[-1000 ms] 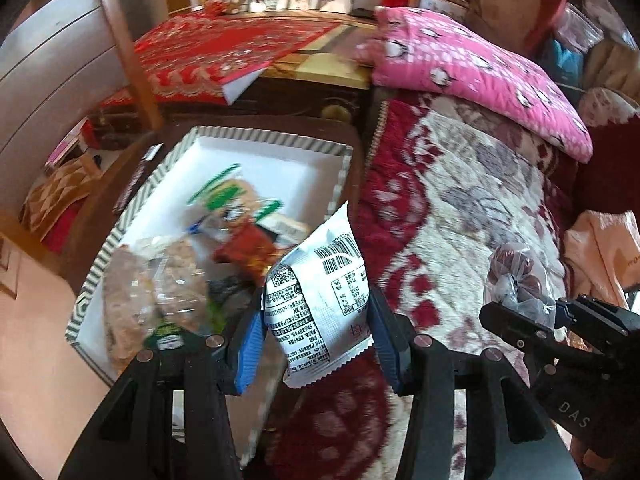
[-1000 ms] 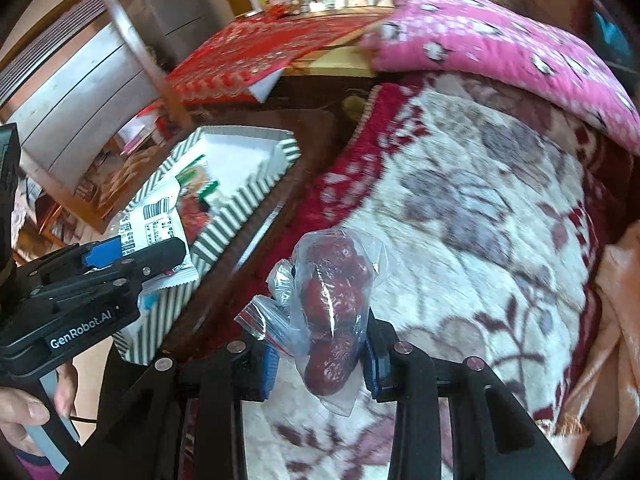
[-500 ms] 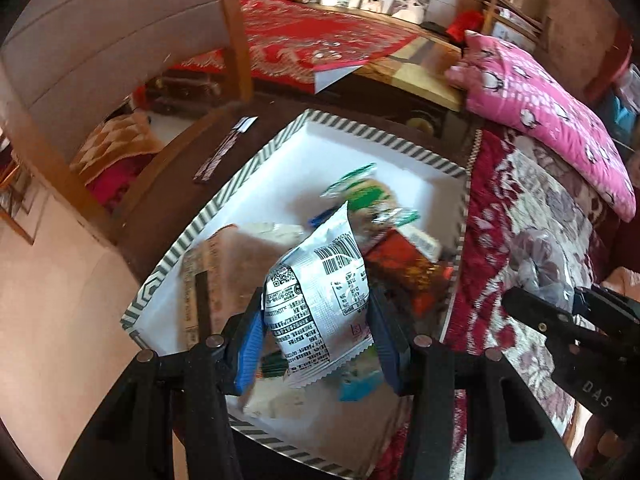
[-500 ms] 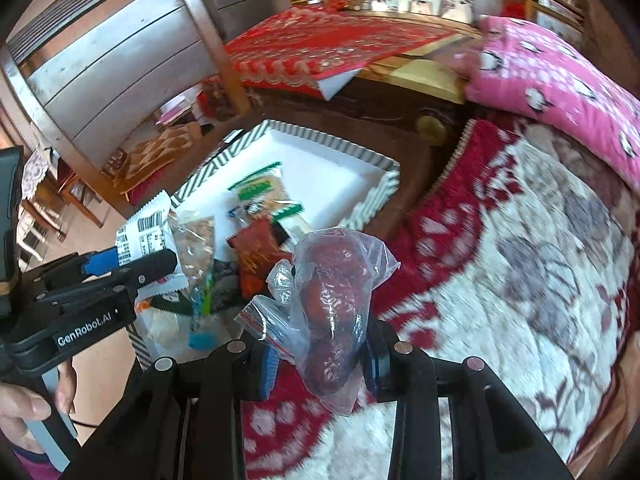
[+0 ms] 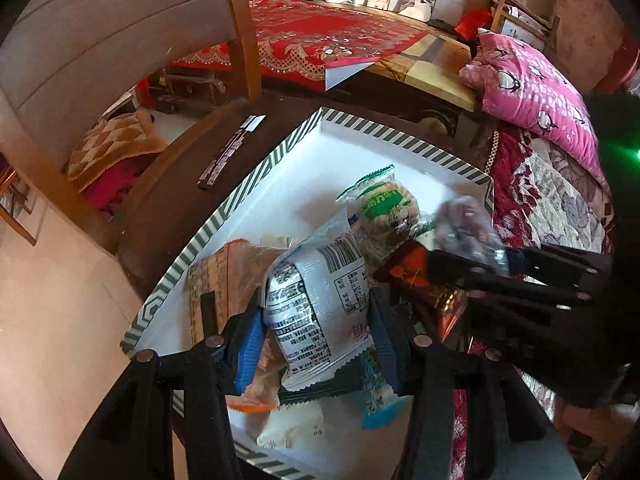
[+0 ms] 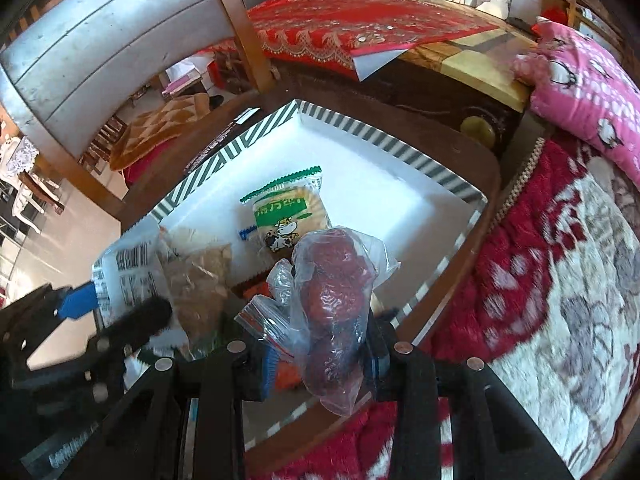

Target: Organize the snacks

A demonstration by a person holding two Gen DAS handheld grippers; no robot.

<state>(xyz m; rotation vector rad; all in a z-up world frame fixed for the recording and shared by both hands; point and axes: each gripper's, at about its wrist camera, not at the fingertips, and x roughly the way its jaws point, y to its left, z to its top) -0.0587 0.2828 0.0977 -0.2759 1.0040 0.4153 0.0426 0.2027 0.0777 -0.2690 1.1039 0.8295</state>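
Observation:
A white box with a green-striped rim [image 5: 256, 176] stands on a dark round table and holds several snack packets, among them a green-labelled one [image 6: 286, 212]. Above the box's near end my left gripper [image 5: 316, 320] holds a silver printed packet [image 5: 316, 300] upright between its blue pads; its jaws are closing on it. My right gripper [image 6: 324, 344] is shut on a clear bag of red dates [image 6: 332, 288] over the box's near right side. In the left wrist view the right gripper [image 5: 472, 256] reaches in from the right, close beside the left one.
A red flowered blanket [image 6: 560, 300] lies right of the table, with a pink pillow [image 5: 532, 96] behind it. A wooden chair post [image 5: 240, 28] rises past the table's far edge. A thin dark strip [image 5: 228, 152] lies on the table left of the box.
Both grippers have swung left from over the blanket to above the box, each carrying its packet. The right gripper has drawn close to the left one.

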